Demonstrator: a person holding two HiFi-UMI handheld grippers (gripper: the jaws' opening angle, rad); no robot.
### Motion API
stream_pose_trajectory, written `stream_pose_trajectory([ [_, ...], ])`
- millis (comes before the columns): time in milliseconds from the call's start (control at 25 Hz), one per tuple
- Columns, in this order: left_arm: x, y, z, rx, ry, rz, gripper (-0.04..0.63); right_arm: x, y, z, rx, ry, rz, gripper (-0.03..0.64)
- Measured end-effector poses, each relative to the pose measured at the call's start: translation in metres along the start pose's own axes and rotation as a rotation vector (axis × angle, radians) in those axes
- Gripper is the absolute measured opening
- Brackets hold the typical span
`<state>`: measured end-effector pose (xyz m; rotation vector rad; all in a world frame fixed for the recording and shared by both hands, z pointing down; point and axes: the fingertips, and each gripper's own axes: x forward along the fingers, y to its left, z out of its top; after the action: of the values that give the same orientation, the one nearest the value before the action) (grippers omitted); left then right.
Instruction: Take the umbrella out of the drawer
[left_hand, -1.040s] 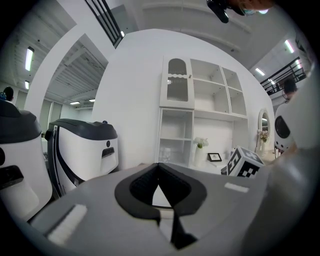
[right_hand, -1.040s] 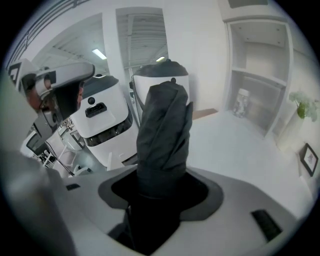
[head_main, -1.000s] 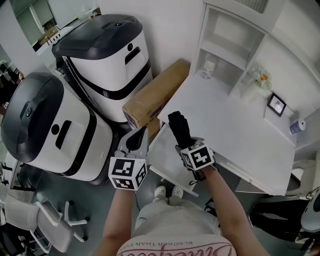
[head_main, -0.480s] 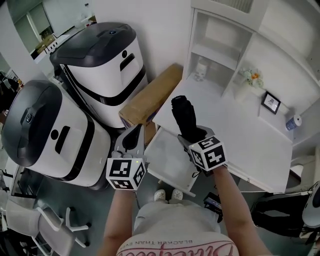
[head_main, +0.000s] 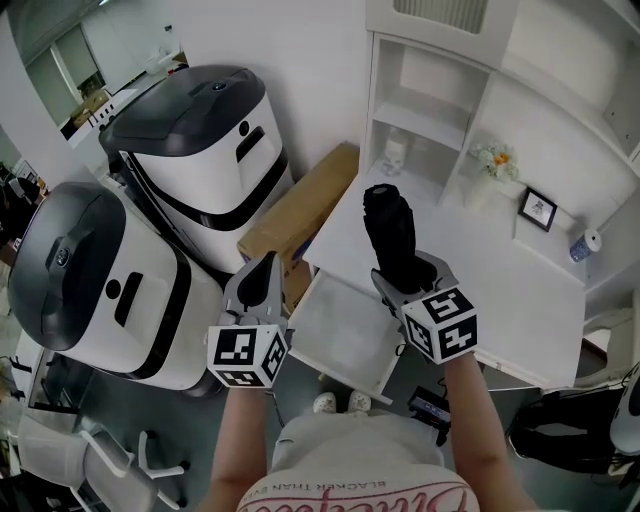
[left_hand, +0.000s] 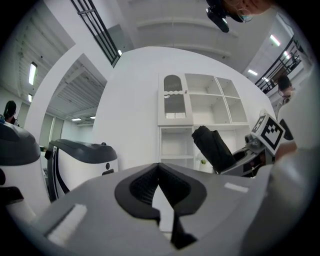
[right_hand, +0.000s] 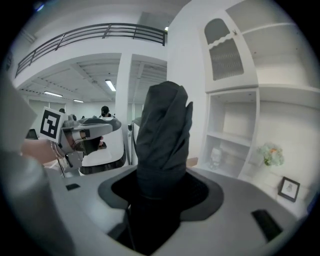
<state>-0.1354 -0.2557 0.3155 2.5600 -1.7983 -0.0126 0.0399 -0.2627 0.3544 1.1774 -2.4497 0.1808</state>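
Legibly, little is written here: the print on the person's shirt (head_main: 352, 484) begins "BLACKER THAN". The right gripper (head_main: 405, 276) pinches a folded black umbrella (head_main: 388, 232) by its lower end, and the umbrella juts forward over the white desk (head_main: 490, 275), clear of the open drawer (head_main: 345, 330). The left gripper (head_main: 262, 286) points level beside the drawer's left edge, jaws pressed together, empty.

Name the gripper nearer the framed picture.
Right. The right gripper, clamped on the umbrella, is across the desk from the framed picture; the left gripper is farther off, beyond the drawer.
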Motion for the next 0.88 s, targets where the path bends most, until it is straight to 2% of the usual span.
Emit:
stream_pose_trajectory([
  [480,0.004,0.002,0.050,0.062,-0.128,-0.003,0.009,-0.058,-0.042,0.052,0.034,-0.291,-0.182,0.245],
  [600,0.004,0.004,0.062,0.070,-0.155,0.000,0.009,-0.068,-0.052,0.060,0.025,-0.339,-0.239,0.244],
  [800,0.004,0.004,0.077,0.127,-0.176,0.019,0.009,-0.083,-0.062,0.074,-0.035,-0.386,-0.309,0.244],
  [880,0.003,0.007,0.083,0.118,-0.194,0.020,0.009,-0.087,-0.062,0.080,-0.060,-0.411,-0.323,0.244],
])
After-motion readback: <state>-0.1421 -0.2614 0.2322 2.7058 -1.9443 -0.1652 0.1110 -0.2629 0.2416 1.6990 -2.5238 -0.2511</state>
